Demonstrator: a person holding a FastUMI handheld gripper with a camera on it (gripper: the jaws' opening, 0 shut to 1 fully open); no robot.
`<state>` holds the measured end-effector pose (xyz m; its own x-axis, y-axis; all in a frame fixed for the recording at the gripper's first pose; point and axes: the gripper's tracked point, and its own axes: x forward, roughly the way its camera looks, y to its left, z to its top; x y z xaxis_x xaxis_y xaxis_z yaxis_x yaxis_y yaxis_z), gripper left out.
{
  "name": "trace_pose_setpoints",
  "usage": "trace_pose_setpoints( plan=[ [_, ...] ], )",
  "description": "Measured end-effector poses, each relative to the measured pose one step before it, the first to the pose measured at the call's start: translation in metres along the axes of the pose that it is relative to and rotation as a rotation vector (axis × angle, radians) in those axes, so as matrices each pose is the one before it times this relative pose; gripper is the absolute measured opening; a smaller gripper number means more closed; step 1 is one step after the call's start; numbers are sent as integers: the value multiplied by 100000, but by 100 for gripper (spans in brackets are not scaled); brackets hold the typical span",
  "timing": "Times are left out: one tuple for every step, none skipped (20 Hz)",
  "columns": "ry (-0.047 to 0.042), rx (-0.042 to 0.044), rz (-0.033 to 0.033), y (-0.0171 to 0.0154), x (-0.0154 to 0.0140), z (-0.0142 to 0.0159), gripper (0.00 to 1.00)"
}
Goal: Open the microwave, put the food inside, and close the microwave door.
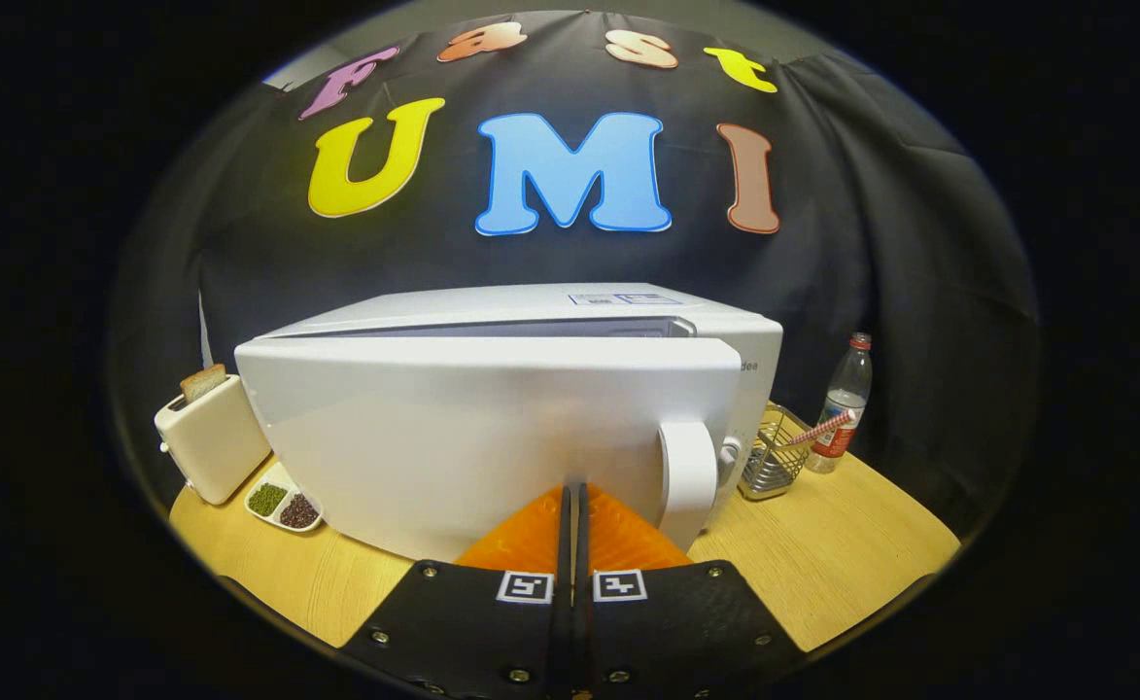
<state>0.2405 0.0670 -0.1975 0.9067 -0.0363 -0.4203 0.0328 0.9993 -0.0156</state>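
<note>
My hand-held gripper (574, 496) points level and straight ahead, fingers pressed together with nothing between them, tips right up against the white microwave door (492, 437). Door sits slightly ajar, gap along its top edge. Door handle (688, 476) at 2 o'clock from my fingertips. Microwave (570, 321) stands on the wooden surface (822, 554); toaster (212, 437) at 9 o'clock, wire basket (772, 455) at 3.
</note>
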Motion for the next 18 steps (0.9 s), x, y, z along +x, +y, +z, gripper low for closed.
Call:
trace_pose_setpoints(
  plan=[
    [-292, -258, 89, -16, 532, 207, 1],
    [-242, -328, 222, -148, 491, 54, 1],
    [-90, -399, 376, -26, 446, 163, 1],
    [-164, -248, 481, 58, 381, 267, 1],
    [-395, -413, 560, 11, 467, 306, 1],
    [-559, -684, 408, -4, 400, 428, 1],
    [673, -878, 356, 11, 238, -4, 1],
    [-409, -834, -77, -67, -53, -52, 1],
    [-723, -1055, -630, -5, 109, 108, 1],
    [-1211, 347, -34, 141, 416, 325, 1],
    [1555, -220, -586, -40, 270, -99, 1],
    [176, -1216, 470, 3, -549, -63, 3],
    [-13, -381, 1474, 85, 317, 93, 3],
    [-124, -267, 3098, 319, -185, 381, 3],
    [-1035, -1163, -261, -156, -732, 590, 3],
    [-3576, -1066, -1721, -658, -842, 1310, 2],
    [-3278, 810, -957, -455, -1018, 1322, 2],
    [-1916, 1263, -643, -25, -969, 892, 2]
  ],
)
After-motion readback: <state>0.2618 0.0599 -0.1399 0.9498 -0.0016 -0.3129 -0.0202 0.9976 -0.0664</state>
